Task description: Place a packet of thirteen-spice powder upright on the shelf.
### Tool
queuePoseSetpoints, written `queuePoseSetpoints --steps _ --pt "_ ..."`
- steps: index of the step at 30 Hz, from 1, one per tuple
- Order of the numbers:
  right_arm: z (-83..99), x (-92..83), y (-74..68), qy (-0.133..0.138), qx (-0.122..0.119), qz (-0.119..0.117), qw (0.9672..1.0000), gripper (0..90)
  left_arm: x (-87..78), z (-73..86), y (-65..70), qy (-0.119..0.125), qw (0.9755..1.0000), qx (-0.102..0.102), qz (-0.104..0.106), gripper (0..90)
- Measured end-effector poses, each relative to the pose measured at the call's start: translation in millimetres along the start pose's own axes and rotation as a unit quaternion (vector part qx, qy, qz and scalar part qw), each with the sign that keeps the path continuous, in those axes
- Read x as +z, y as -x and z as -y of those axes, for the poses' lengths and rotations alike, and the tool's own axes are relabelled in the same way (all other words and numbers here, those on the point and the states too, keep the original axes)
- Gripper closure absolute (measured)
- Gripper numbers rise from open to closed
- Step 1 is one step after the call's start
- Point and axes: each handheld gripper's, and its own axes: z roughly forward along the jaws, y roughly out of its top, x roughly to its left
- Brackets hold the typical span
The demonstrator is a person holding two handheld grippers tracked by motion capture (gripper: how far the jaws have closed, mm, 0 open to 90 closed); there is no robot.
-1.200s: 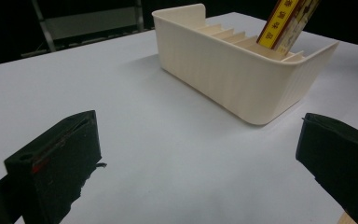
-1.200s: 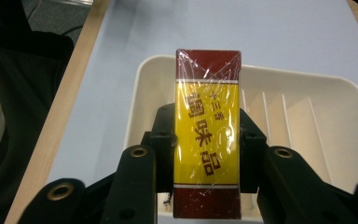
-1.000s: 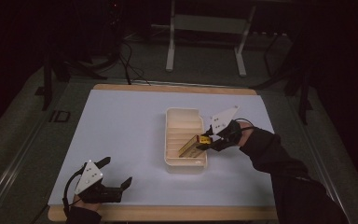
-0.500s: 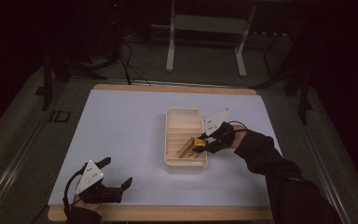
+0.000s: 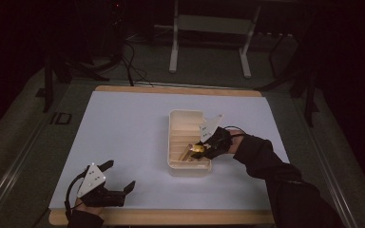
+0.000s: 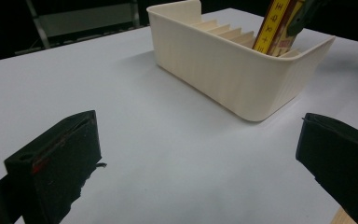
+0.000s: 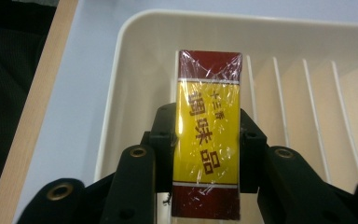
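Note:
A cream ribbed tray [image 5: 186,167] with several slots stands on the white table, right of centre. My right gripper [image 5: 200,148] is shut on a yellow and dark red wrapped box [image 7: 208,130] and holds it inside the tray's near end [image 7: 121,51], close to the end wall. The same box [image 6: 276,25] pokes up above the tray [image 6: 214,70] in the left gripper view. My left gripper [image 5: 116,187] rests open on the table near the front left edge, with nothing between its jaws.
The white sheet [image 5: 123,128] covers a wooden-edged table [image 5: 171,217]. Dark floor, cables and a metal stand [image 5: 209,42] lie beyond the far edge. A person's dark sleeve [image 5: 285,180] reaches in from the lower right.
My right gripper has moved down and toward the near end of the tray, lowering the box into it. The left gripper has stayed put.

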Motion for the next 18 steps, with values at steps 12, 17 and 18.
queuePoseSetpoints --steps 12,17,18 --pt "-15.3 16.1 -0.5 -0.010 -0.001 0.004 0.9999 67.7 -0.4 0.0 0.1 0.001 1.0000 0.001 0.001 0.0" --pt "-16.8 17.7 0.1 -0.015 0.003 0.004 0.9999 67.7 -0.2 0.0 0.1 0.000 1.0000 0.001 0.001 0.0" --pt "-17.6 17.9 -0.2 -0.018 0.002 0.005 0.9998 67.7 -0.2 0.0 0.2 0.000 1.0000 0.001 0.001 0.0"
